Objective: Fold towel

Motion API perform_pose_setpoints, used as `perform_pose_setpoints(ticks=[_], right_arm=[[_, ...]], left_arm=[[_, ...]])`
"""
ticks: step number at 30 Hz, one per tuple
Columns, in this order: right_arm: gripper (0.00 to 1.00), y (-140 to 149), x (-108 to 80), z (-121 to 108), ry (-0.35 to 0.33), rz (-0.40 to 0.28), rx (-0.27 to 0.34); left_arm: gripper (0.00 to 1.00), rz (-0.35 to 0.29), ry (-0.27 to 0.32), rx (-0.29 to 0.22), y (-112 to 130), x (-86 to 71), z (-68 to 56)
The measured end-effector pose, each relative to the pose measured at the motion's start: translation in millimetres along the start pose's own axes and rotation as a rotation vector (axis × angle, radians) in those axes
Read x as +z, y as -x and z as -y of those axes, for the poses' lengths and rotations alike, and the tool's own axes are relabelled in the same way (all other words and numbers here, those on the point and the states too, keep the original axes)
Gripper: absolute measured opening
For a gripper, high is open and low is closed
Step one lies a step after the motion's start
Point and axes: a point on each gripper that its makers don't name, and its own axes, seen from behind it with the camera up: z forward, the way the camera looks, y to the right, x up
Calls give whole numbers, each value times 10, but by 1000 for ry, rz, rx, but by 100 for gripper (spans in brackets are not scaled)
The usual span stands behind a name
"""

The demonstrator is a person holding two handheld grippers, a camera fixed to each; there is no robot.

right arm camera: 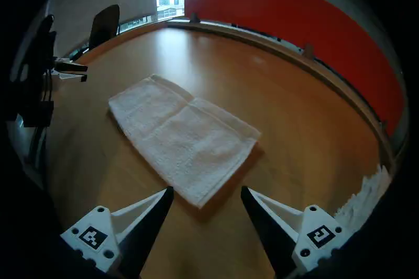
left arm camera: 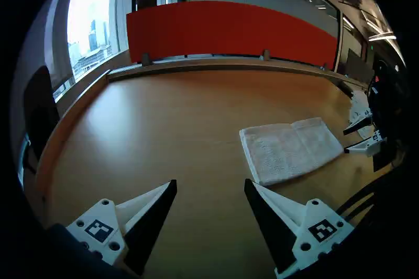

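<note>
White folded towel [right arm camera: 180, 135] flat on wooden table [right arm camera: 304, 122], just ahead of right gripper [right arm camera: 207, 216], jaws apart and empty, left gripper [left arm camera: 209, 211] likewise spread, towel forward-right of it, black-and-white square markers [left arm camera: 99, 229] on fingers

towel [right arm camera: 180, 140] on table [right arm camera: 293, 116], panel [right arm camera: 293, 22] behind, chair [right arm camera: 105, 25] at far edge

A white crumpled thing [right arm camera: 366, 195] at the right of the right gripper view is cut off; I cannot tell what it is. In the left gripper view, the right hand-held gripper [left arm camera: 348, 141] is far off, and its back part is lost in the dark.
</note>
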Motion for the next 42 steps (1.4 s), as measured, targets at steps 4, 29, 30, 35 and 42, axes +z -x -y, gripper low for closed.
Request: perform_pose_setpoints(ticks=[4,29,30,35,42], right_arm=[[99,32,8,10,-11,10,-10],[61,202,60,54,-57,100,-55],[59,205,60,51,-57,101,-54],[46,215,63,50,-59,103,-52],[27,226,63,61,-70,103,-34]], left_arm=[[96,-12,-10,-5,34,-67,51],[95,-53,-42,-37,214,-292,244],[96,-53,-42,-36,214,-295,249],[95,-54,-41,-30,201,-303,264],[96,-52,-39,-24,201,-301,273]])
